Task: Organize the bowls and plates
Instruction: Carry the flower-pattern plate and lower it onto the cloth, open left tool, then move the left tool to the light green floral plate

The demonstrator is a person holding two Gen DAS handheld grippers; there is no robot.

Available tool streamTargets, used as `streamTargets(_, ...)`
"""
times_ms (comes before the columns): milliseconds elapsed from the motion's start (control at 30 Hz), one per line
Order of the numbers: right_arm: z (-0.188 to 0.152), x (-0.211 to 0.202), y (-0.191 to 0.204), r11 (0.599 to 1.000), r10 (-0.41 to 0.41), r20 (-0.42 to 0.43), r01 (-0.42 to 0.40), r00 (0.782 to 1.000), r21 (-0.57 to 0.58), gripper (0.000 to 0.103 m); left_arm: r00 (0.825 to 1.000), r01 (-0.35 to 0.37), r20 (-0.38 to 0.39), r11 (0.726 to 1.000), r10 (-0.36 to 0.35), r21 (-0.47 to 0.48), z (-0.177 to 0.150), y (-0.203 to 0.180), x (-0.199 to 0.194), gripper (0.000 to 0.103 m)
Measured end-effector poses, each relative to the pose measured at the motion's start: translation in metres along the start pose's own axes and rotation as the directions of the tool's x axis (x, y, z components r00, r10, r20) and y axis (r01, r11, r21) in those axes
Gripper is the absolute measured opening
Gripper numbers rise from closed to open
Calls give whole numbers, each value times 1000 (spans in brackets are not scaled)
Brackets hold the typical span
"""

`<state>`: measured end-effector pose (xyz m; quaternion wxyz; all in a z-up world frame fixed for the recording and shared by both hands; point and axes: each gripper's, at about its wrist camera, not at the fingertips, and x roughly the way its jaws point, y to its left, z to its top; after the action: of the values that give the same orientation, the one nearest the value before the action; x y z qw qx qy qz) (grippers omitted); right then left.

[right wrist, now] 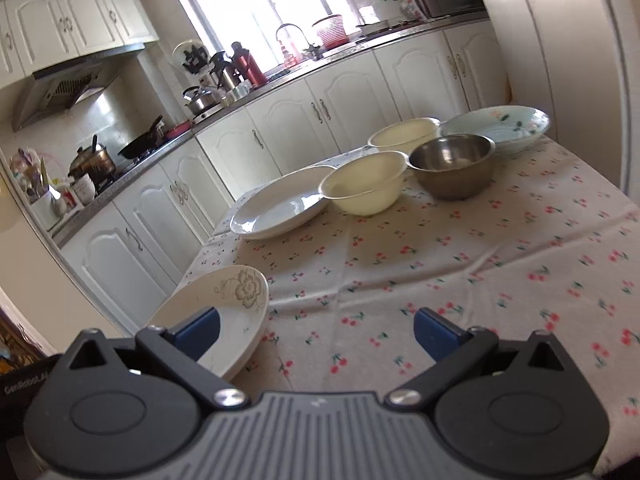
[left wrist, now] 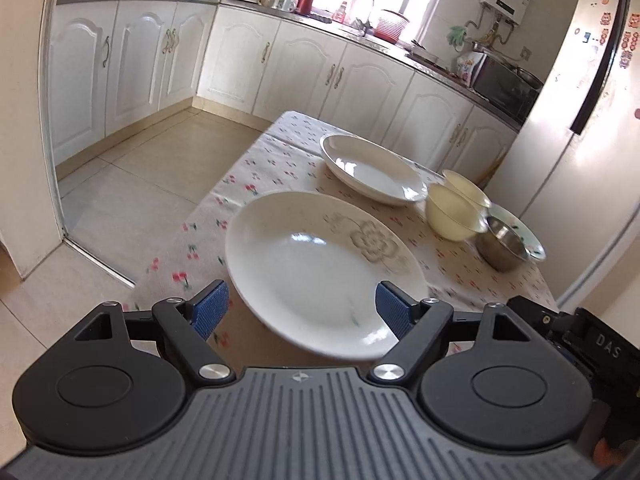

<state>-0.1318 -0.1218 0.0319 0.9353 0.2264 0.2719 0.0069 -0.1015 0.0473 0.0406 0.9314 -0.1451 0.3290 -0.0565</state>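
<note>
A white plate with a grey flower print [left wrist: 312, 264] lies at the near left corner of the table [right wrist: 224, 312]. My left gripper [left wrist: 302, 310] is open and its blue pads flank the plate's near rim without pressing on it. My right gripper [right wrist: 318, 332] is open over bare tablecloth with nothing between its fingers, and the flowered plate is just to its left. Farther back sit a plain white plate [left wrist: 372, 168] [right wrist: 280, 208], two cream bowls [right wrist: 364, 188] [right wrist: 404, 132], a steel bowl [right wrist: 452, 164] [left wrist: 500, 244] and a pale blue flowered plate [right wrist: 504, 124].
The table wears a cherry-print cloth [right wrist: 480, 260] [left wrist: 272, 152]. A pale fridge [left wrist: 580, 160] stands close along the table's right side. White kitchen cabinets [left wrist: 304, 64] run behind it, and tiled floor [left wrist: 152, 184] lies to the table's left.
</note>
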Motion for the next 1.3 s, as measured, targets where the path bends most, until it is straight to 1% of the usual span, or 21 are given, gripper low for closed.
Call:
streamTargets(167, -4, -16, -17, 999, -2, -22, 3, 1000, 52, 102, 999, 32, -20, 999, -31, 4, -7, -4, -17, 101)
streamTargets(267, -3, -26, -30, 995, -43, -17, 45, 999, 89, 102, 998, 59, -19, 998, -58, 20, -9, -4, -21, 102)
streamTargets(333, 3, -34, -42, 988, -69, -10, 70, 998, 140, 102, 997, 77, -23, 997, -76, 32, -6, -5, -18, 103)
streamTargets(400, 11, -43, -54, 977, -85, 20, 79, 996, 197, 102, 995, 97, -36, 994, -96, 44, -3, -6, -15, 103)
streamTargets(567, 44, -47, -85, 964, -107, 96, 79, 990, 256, 102, 992, 127, -20, 991, -126, 40, 7, -10, -12, 103)
streamTargets(700, 70, -40, -113, 947, -101, 150, 49, 984, 318, 102, 991, 135, -33, 988, -133, 81, 17, -34, 1, 103)
streamTargets(800, 87, -35, -135, 932, -101, 214, 17, 972, 362, 102, 987, 162, -41, 979, -158, 122, 30, -61, 17, 103)
streamTargets(867, 99, -28, -150, 921, -92, 246, -12, 965, 389, 102, 983, 180, -46, 970, -175, 162, 41, -85, 29, 103)
streamTargets(967, 118, -16, -168, 904, -76, 297, -60, 952, 424, 102, 978, 207, -34, 951, -204, 230, 59, -123, 46, 103)
streamTargets(1033, 128, -6, -180, 898, -70, 327, -84, 942, 432, 102, 973, 227, -21, 933, -230, 281, 70, -147, 57, 103)
streamTargets(1133, 139, 9, -199, 874, -60, 366, -128, 929, 468, 102, 964, 256, -22, 903, -265, 346, 85, -182, 77, 103)
streamTargets(1200, 141, 23, -213, 852, -49, 365, -152, 930, 501, 102, 955, 282, -24, 880, -296, 382, 92, -202, 91, 103)
streamTargets(1300, 139, 47, -231, 804, -27, 355, -191, 935, 563, 102, 950, 294, -32, 851, -311, 436, 105, -235, 117, 103)
